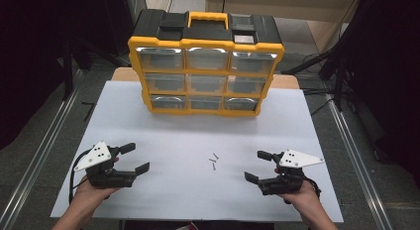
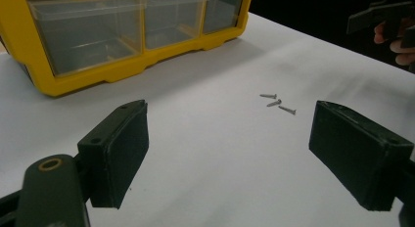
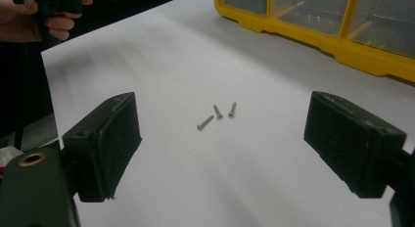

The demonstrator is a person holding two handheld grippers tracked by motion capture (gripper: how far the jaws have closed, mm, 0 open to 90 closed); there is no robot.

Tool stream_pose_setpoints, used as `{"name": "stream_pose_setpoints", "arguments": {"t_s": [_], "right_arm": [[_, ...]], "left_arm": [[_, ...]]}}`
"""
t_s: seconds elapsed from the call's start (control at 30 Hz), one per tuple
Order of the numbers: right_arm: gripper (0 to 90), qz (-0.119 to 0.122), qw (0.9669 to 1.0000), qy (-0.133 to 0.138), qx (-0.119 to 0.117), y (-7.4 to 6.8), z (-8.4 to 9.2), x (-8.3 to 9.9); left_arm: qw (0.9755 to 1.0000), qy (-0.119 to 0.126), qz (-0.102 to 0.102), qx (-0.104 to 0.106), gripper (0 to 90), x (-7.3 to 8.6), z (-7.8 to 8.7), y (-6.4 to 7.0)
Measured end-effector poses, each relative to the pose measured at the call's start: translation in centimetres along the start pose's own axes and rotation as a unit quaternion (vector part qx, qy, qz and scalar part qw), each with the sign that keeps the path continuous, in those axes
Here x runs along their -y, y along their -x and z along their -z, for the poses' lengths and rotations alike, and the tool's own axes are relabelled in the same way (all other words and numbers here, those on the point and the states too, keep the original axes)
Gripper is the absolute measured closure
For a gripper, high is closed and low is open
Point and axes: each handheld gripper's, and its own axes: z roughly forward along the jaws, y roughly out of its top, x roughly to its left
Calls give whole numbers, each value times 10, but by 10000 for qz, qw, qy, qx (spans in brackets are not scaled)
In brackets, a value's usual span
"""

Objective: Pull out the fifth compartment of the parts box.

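Screws point(image 1: 214, 160), three small grey ones, lie loose in a tight cluster on the white bench point(image 1: 163, 195), between the two tongs and a little ahead of them. Nearest the person, the left tongs point(image 1: 137, 157) rest low over the bench at the left, jaws spread wide with nothing between them. The right tongs point(image 1: 257, 165) sit opposite at the right, equally wide and holding nothing. Farther back, well apart from the screws, a yellow drawer organiser point(image 1: 205, 71) stands upright with clear drawers.

Screws point(image 1: 214, 161) dull grey metal; table point(image 1: 173, 190) matt white; organizer point(image 1: 205, 71) glossy yellow plastic, clear drawers.
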Motion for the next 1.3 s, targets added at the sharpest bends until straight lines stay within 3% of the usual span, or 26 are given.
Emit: {"name": "stream_pose_setpoints", "arguments": {"t_s": [0.27,0.47,0.63,0.83,1.3], "right_arm": [[146,-18,10000,-10,14,0,0,0],[146,4,10000,-24,42,1,0,1],[146,-20,10000,-41,46,0,0,1],[146,-17,10000,-50,52,0,0,2],[147,-16,10000,-72,2,0,-1,2]], "left_arm": [[10000,41,10,-61,151,-3,-5,-1],[9998,-88,-124,-97,151,-7,-12,0],[9999,-80,-27,-112,151,-11,-19,-1],[9998,-128,-81,-85,151,-15,-29,-2],[9998,-195,8,-100,151,-28,-51,-5]]}}
